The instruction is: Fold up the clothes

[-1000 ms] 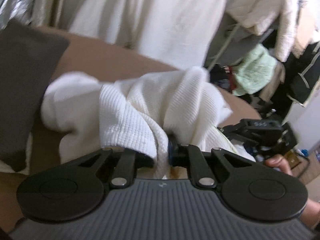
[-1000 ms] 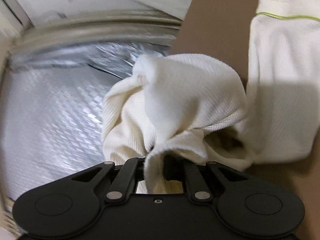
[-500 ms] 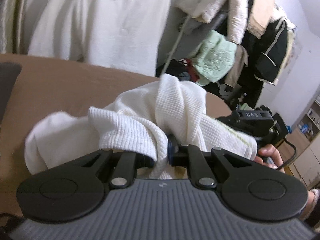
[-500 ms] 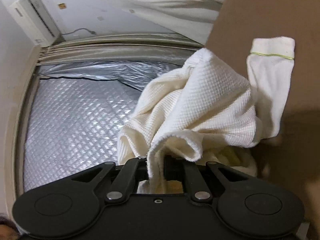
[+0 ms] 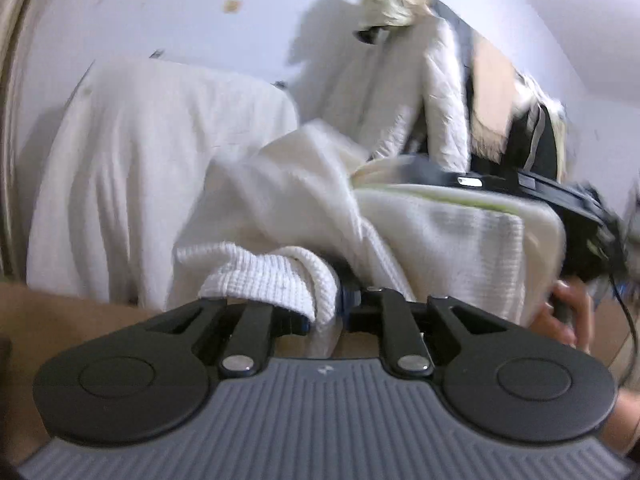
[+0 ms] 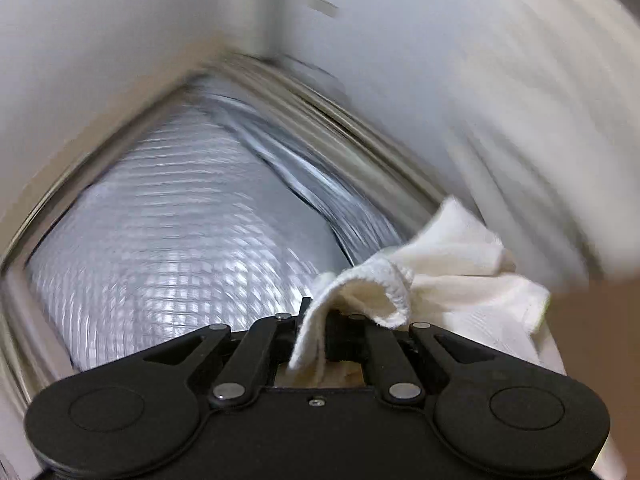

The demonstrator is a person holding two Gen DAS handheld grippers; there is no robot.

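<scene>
1. The left gripper has its jaws pressed together on a rolled edge of a cream waffle-knit garment; the fabric curls over the left finger and hides most of it, and a strip hangs down between the fingers toward the grey ribbed gripper body.
2. The right gripper likewise pinches a fold of the same garment, with a hemmed edge looping over the jaws and a loose flap hanging below them.
3. The garment is off-white with a small square waffle texture. In the left wrist view it is held up in the air in front of the left gripper, bunched into thick folds, and a thin yellow-green stripe runs along one band of it.
4. To the right of the garment in that view, the person's hand grips the handle of the right gripper, which is blurred; a black cable hangs beside it.
5. Behind the garment, a white sheet hangs draped, and a white quilted jacket hangs with darker clothes against a pale wall.
6. Below the garment lies a brown surface.
7. In the right wrist view, blurred silver quilted foil fills the space left of the garment.
</scene>
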